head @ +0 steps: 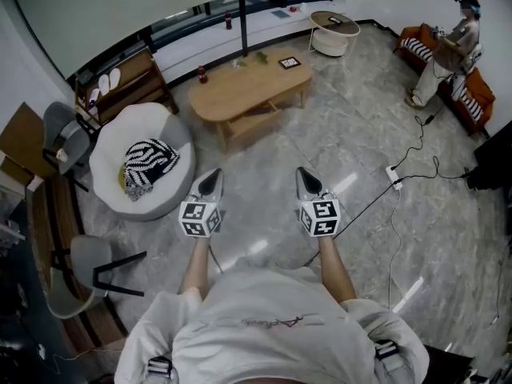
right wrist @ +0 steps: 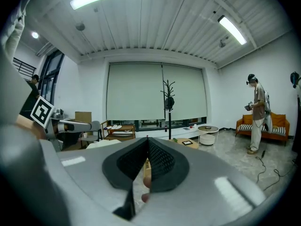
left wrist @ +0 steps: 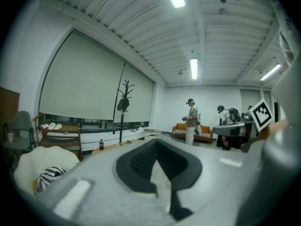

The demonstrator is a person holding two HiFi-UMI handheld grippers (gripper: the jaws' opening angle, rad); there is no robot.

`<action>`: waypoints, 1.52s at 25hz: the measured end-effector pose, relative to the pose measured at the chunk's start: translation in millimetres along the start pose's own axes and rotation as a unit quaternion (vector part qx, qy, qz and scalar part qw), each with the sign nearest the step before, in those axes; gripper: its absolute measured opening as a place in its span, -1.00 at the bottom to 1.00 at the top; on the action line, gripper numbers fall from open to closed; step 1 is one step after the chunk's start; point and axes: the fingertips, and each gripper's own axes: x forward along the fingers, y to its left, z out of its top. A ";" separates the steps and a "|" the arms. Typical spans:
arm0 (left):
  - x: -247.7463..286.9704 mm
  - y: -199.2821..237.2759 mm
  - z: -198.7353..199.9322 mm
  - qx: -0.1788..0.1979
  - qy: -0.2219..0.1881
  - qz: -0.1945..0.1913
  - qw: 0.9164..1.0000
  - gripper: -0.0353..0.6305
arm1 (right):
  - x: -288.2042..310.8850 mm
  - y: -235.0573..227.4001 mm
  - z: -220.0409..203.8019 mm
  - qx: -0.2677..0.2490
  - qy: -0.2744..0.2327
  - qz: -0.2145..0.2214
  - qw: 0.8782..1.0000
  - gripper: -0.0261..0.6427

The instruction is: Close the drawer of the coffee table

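The oval wooden coffee table point(head: 240, 86) stands ahead of me on the marble floor, with a small bottle point(head: 202, 74) and a dark tablet point(head: 289, 62) on top. A wooden drawer or shelf point(head: 252, 122) juts out under the top on my side; I cannot tell which. Both grippers are held in front of my body, well short of the table and pointing at it. The left gripper point(head: 212, 176) point(left wrist: 155, 141) has its jaws together, with nothing held. The right gripper point(head: 304, 174) point(right wrist: 147, 139) is shut and empty too. The table point(left wrist: 115, 146) point(right wrist: 181, 141) shows small beyond the jaws.
A white beanbag chair point(head: 120, 146) with a striped cushion point(head: 150, 165) sits left of the table. A power strip point(head: 394, 176) and cables point(head: 404, 238) cross the floor at right. A person point(head: 448, 50) stands by the orange sofa point(head: 480, 86). A coat stand point(head: 242, 14) and a round side table point(head: 334, 30) are behind.
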 end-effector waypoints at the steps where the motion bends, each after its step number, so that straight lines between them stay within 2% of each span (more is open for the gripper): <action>1: 1.0 -3.5 -0.4 0.000 0.000 0.001 1.000 -0.90 | -1.7 -2.9 -1.0 -0.001 0.002 0.000 1.000 -0.90; 17: 21.5 -60.1 -26.7 -0.005 0.021 0.005 1.000 -0.90 | -31.0 -50.4 -28.2 -0.004 0.021 0.008 1.000 -0.90; 25: 41.3 -61.8 -31.4 -0.002 0.026 0.003 1.000 -0.90 | -19.8 -65.9 -30.5 0.002 0.017 0.013 1.000 -0.90; 38: 85.5 -36.8 -35.7 -0.009 0.027 0.009 1.000 -0.90 | 28.5 -89.3 -29.1 -0.002 0.018 0.019 1.000 -0.90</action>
